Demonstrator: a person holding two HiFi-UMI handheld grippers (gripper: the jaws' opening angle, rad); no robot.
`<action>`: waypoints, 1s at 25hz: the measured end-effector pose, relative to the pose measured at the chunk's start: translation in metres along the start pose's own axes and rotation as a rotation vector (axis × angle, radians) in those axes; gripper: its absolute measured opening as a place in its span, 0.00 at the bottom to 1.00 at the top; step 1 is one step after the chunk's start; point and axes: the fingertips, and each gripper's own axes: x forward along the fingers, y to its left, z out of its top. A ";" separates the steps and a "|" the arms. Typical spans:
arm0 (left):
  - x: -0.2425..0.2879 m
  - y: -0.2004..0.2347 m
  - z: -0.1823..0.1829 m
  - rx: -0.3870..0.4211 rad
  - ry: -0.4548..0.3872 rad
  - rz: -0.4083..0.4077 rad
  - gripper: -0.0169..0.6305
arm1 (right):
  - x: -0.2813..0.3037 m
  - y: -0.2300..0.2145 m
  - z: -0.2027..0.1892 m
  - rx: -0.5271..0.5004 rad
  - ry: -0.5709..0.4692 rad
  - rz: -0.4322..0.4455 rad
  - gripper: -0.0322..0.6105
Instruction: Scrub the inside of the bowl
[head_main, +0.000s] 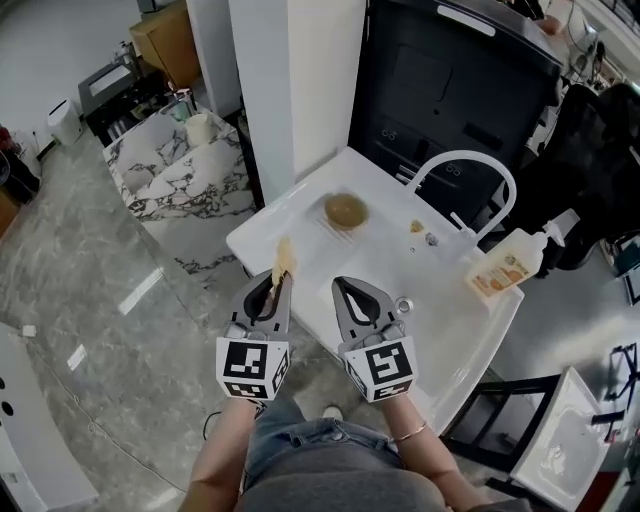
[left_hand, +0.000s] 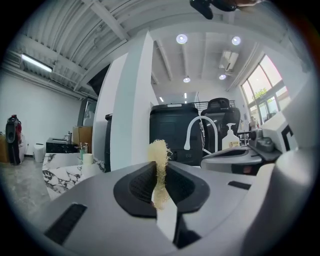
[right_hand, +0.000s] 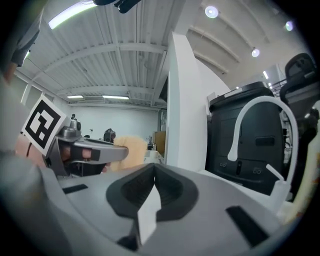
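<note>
A tan bowl (head_main: 345, 210) sits on the white counter (head_main: 300, 215), well ahead of both grippers. My left gripper (head_main: 281, 281) is shut on a thin yellow scrub pad (head_main: 284, 258) that sticks up past its fingertips. In the left gripper view the scrub pad (left_hand: 159, 170) stands pinched upright in the left gripper (left_hand: 159, 167). My right gripper (head_main: 346, 291) hovers beside it, shut with nothing held; its jaws meet in the right gripper view (right_hand: 154, 172). There the left gripper (right_hand: 85, 151) and scrub pad (right_hand: 128, 150) show at left. The bowl is hidden in both gripper views.
A white arched faucet (head_main: 465, 170) rises at the counter's far side, with a soap pump bottle (head_main: 507, 266) to its right. Small bits (head_main: 417, 227) lie near the faucet base. A black cabinet (head_main: 440, 90) stands behind, and a marble-patterned table (head_main: 185, 165) at far left.
</note>
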 end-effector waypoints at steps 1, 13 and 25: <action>0.007 0.009 -0.001 -0.002 0.003 -0.011 0.09 | 0.011 -0.001 -0.001 0.001 0.009 -0.012 0.07; 0.085 0.105 -0.006 -0.012 0.039 -0.153 0.09 | 0.110 -0.022 -0.020 0.008 0.133 -0.194 0.07; 0.138 0.115 -0.022 -0.031 0.084 -0.360 0.09 | 0.137 -0.047 -0.030 -0.095 0.269 -0.368 0.07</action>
